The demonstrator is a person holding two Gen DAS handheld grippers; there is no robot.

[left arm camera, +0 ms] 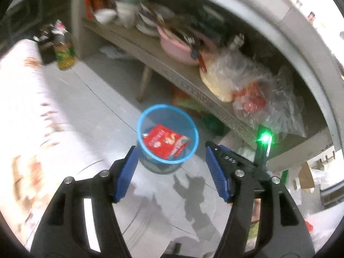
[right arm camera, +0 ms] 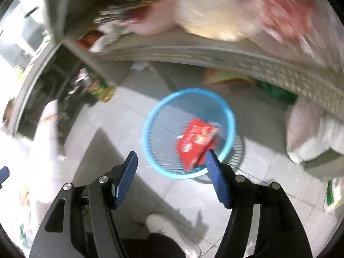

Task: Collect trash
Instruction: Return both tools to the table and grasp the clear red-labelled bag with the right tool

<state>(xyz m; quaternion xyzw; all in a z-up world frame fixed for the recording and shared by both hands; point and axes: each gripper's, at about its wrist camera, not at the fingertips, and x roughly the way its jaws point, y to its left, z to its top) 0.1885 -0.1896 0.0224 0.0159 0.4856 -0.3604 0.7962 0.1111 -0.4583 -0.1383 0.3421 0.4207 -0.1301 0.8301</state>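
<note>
A blue mesh trash basket (left arm camera: 144, 120) stands on the tiled floor beside a low shelf. A red snack packet (left arm camera: 165, 142) lies inside it. My left gripper (left arm camera: 171, 150) is open and empty, held above the near side of the basket. In the right wrist view the same basket (right arm camera: 154, 111) holds the red packet (right arm camera: 195, 140), blurred by motion. My right gripper (right arm camera: 172, 157) is open and empty, above the basket's near rim. The tip of the left gripper shows at the far left edge (right arm camera: 3, 173).
A beige shelf (left arm camera: 172, 68) carries a pink bowl (left arm camera: 176, 49), dishes and clear plastic bags (left arm camera: 247, 81). A bottle of oil (left arm camera: 64, 51) stands on the floor. A white patterned cloth (left arm camera: 32, 107) fills the left. A white sack (right arm camera: 309, 135) sits right of the basket. My shoe (right arm camera: 169, 230) is below.
</note>
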